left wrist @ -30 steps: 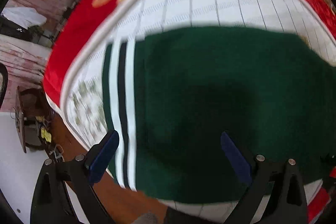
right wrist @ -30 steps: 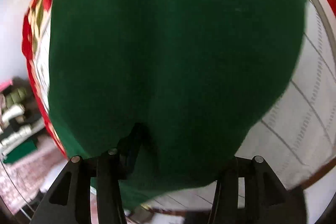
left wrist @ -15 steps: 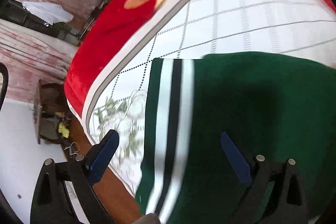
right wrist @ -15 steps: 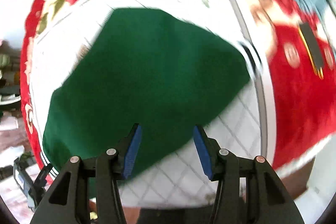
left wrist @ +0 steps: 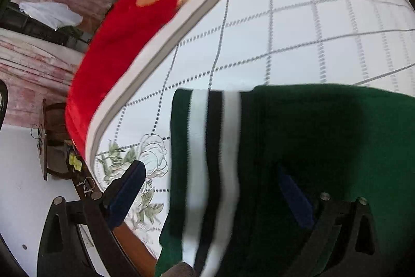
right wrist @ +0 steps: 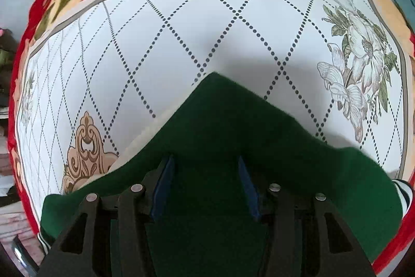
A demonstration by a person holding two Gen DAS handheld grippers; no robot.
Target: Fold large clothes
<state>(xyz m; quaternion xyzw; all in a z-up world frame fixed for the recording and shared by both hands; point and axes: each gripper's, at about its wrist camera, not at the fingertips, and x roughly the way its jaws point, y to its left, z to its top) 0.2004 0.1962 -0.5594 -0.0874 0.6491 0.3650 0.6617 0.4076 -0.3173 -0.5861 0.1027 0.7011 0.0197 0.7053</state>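
A dark green garment (left wrist: 324, 147) with a white-and-black striped band (left wrist: 215, 147) lies on a white diamond-patterned table cover (left wrist: 285, 30). My left gripper (left wrist: 210, 196) is open just above the striped band, one blue pad over the cover, the other over the green cloth. In the right wrist view the same green garment (right wrist: 233, 121) lies folded with a corner pointing away. My right gripper (right wrist: 205, 188) is open low over the green cloth, jaws apart and empty.
A red floral blanket (left wrist: 124, 25) borders the cover and drops off the table's edge. Beyond it are a small wooden stand (left wrist: 54, 142) and white floor. Printed flowers (right wrist: 355, 64) and a brown ornament (right wrist: 85, 155) mark the cover.
My right gripper let go of the green cloth, opened and pulled back; the cloth now lies flat. My left gripper shifted toward the striped band and stayed open.
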